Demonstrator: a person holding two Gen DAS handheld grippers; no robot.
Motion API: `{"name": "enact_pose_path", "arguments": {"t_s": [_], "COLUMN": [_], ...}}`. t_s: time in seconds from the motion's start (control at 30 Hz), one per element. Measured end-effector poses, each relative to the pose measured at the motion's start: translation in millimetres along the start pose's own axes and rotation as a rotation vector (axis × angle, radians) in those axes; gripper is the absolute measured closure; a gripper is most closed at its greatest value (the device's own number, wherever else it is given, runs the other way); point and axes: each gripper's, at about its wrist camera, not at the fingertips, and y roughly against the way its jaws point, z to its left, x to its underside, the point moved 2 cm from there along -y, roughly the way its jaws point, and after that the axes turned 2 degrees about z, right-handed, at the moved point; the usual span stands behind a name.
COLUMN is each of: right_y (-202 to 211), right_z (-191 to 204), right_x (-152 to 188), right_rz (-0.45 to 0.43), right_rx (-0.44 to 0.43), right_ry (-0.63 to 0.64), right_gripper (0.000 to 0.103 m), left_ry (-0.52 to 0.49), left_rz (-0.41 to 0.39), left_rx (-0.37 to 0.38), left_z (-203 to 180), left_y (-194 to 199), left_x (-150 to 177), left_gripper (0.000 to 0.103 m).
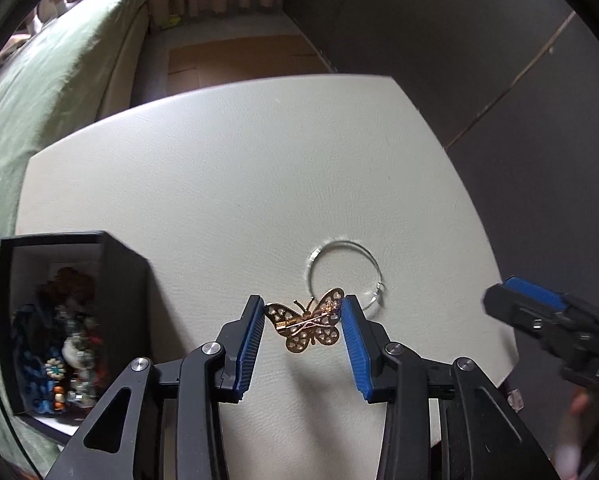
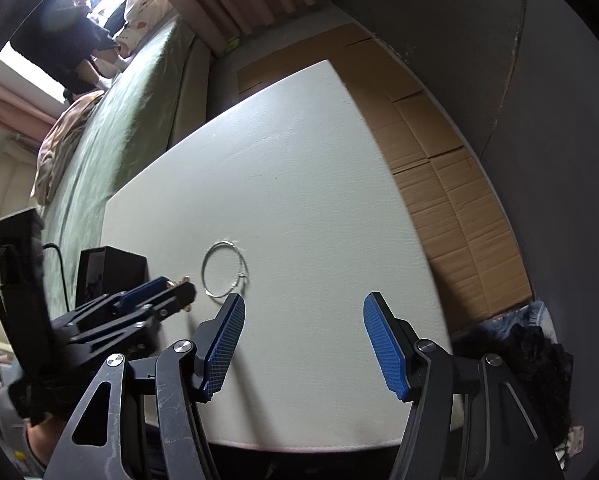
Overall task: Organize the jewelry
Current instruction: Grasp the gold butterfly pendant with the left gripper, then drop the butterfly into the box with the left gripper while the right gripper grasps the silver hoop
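Note:
My left gripper (image 1: 303,312) is shut on a gold butterfly brooch (image 1: 306,325), holding it by its wing tips just above the white table (image 1: 239,168). A thin silver hoop (image 1: 344,276) lies flat on the table just beyond the brooch; it also shows in the right wrist view (image 2: 224,270). A black open box (image 1: 79,320) with beaded jewelry inside stands at the left. My right gripper (image 2: 303,312) is open and empty, hovering over the table's near edge to the right of the hoop. The left gripper (image 2: 155,300) shows in the right wrist view beside the box (image 2: 111,272).
A green bed (image 1: 39,92) runs along the table's left side. Flattened cardboard (image 2: 451,200) lies on the floor to the right of the table. A dark wall stands at the right. Dark clothing (image 2: 519,356) lies near the table's right front corner.

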Motion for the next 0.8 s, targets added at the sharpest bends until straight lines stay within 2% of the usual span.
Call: {"name": "enact_pose_path", "arguments": {"t_s": [0.23, 0.4, 0.8], "right_y": [-13, -28, -59], "right_z": [24, 38, 62], "right_x": [-2, -3, -8], "right_rz": [0.003, 0.030, 0.057], "right_rx": [0.039, 0.063, 0.163], "right_ry": [0.043, 0.054, 0.070], "right_gripper": [0.044, 0.065, 0.076], "left_ry": [0.038, 0.055, 0.127], "left_rz": [-0.061, -0.087, -0.126], "left_rx": [0.012, 0.023, 0.092], "left_z": [28, 48, 91], "left_y": [33, 52, 80], "left_x": [-2, 3, 11], "left_gripper": [0.062, 0.062, 0.062]}}
